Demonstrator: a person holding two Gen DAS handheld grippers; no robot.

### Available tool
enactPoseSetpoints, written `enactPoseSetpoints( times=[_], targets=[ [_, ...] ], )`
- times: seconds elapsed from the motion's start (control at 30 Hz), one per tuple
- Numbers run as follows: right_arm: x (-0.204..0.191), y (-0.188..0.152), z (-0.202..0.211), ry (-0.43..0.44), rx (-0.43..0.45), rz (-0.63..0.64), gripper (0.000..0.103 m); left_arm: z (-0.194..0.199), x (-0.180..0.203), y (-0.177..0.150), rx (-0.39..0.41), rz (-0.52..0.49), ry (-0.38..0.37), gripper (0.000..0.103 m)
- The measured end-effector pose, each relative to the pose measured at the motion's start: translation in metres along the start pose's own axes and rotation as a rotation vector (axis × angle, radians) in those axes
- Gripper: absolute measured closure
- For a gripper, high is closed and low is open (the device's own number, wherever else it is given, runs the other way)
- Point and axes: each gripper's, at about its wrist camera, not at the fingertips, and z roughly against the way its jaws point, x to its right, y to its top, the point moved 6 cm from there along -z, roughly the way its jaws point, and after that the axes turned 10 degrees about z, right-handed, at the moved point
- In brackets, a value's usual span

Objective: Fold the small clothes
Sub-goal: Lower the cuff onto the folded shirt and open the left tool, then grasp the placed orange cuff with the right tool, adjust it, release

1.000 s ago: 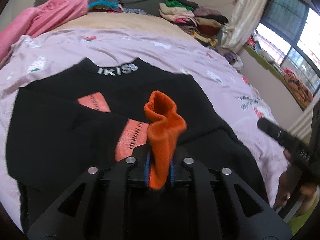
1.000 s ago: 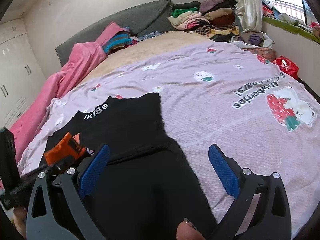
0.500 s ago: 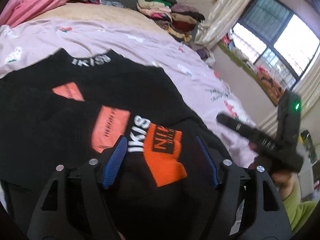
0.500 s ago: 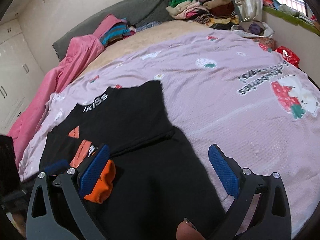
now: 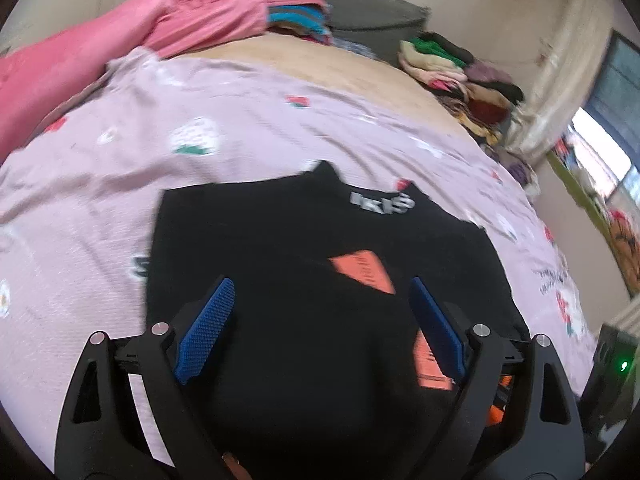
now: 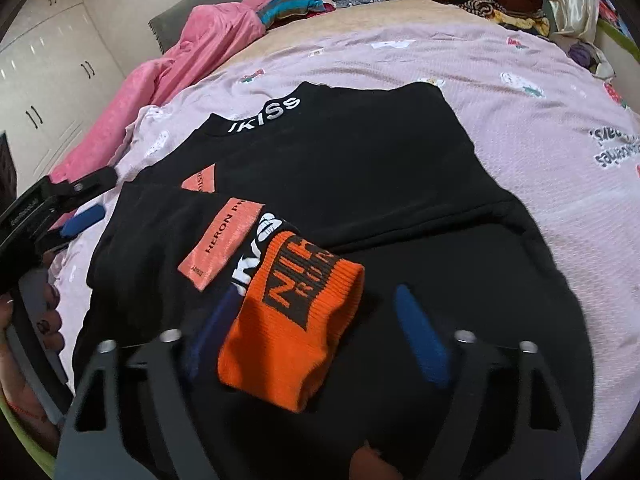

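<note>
Lilac printed bedsheet under flat black knit sweater. Orange ribbed cuff lies folded onto sweater, near-left. Left gripper and right gripper both spread, empty. Straddle cuff squarely; pinch only sleeve layer.

Both wrist views look forward and down from close above bed; both share black sweater and headboard-end clothes.
</note>
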Motion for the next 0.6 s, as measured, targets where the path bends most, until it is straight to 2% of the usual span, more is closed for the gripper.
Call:
enactPoseSetpoints(
  times=[0.07, 0.1, 0.13, 0.23, 0.4, 0.53, 0.6],
  targets=[
    [-0.002, 0.002, -0.001, 0.016, 0.014, 0.007, 0.071, 0.005, -0.018, 0.009, 0.028, 0.040, 0.031, 0.022],
    [-0.005, 0.004, 0.000, 0.023, 0.022, 0.017, 0.079, 0.007, -0.025, 0.013, 0.036, 0.056, 0.039, 0.022],
    [-0.009, 0.009, 0.004, 0.026, 0.041, 0.041, 0.094, 0.009, -0.033, 0.018, 0.047, 0.077, 0.043, 0.022],
    [-0.019, 0.027, 0.021, 0.038, 0.107, 0.102, 0.095, 0.018, -0.055, 0.027, 0.086, 0.121, 0.077, 0.022],
    [-0.046, 0.079, 0.062, 0.054, 0.261, 0.259, 0.095, 0.030, -0.082, 0.035, 0.108, 0.207, 0.062, 0.022],
    [-0.058, 0.106, 0.083, 0.032, 0.340, 0.367, 0.095, 0.038, -0.084, 0.037, 0.140, 0.207, 0.070, 0.022],
    [-0.057, 0.113, 0.087, -0.013, 0.370, 0.403, 0.095, 0.039, -0.078, 0.036, 0.146, 0.185, 0.067, 0.022]
  ],
)
